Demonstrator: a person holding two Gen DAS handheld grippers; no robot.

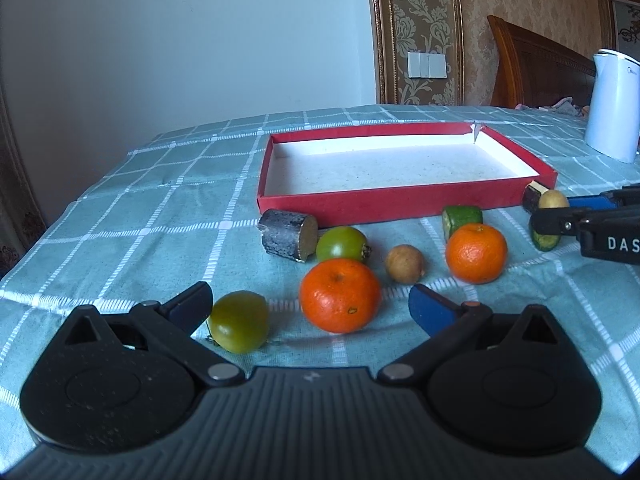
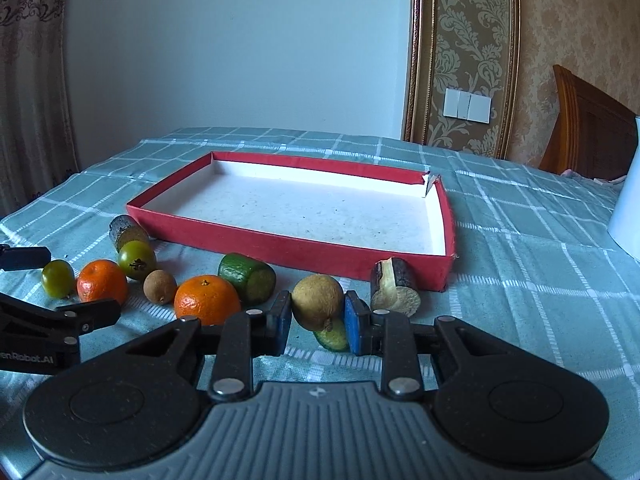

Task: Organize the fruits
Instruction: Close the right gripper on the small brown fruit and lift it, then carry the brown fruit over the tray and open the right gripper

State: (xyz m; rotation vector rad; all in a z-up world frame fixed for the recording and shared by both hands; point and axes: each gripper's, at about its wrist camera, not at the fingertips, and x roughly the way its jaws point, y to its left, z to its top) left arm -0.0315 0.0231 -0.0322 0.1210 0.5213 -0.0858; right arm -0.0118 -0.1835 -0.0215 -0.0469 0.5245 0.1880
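Observation:
My right gripper (image 2: 318, 316) is shut on a round yellow-brown fruit (image 2: 318, 302), just above a cucumber slice (image 2: 332, 336) on the cloth. The left wrist view shows that same fruit (image 1: 553, 199) at the far right. My left gripper (image 1: 310, 306) is open and low over the table. An orange (image 1: 340, 296) lies between its fingers and a green tomato (image 1: 240, 322) sits beside the left finger. In front of the empty red tray (image 1: 400, 204) lie a second orange (image 1: 476, 252), another green tomato (image 1: 342, 244) and a small brown fruit (image 1: 404, 263).
A cucumber chunk (image 1: 462, 216) and two dark-skinned root pieces (image 1: 288, 238) (image 2: 394, 288) lie along the tray's front wall. A white kettle (image 1: 614, 108) stands at the back right. The checked green tablecloth (image 2: 520, 280) covers the table, and a wooden chair stands behind it.

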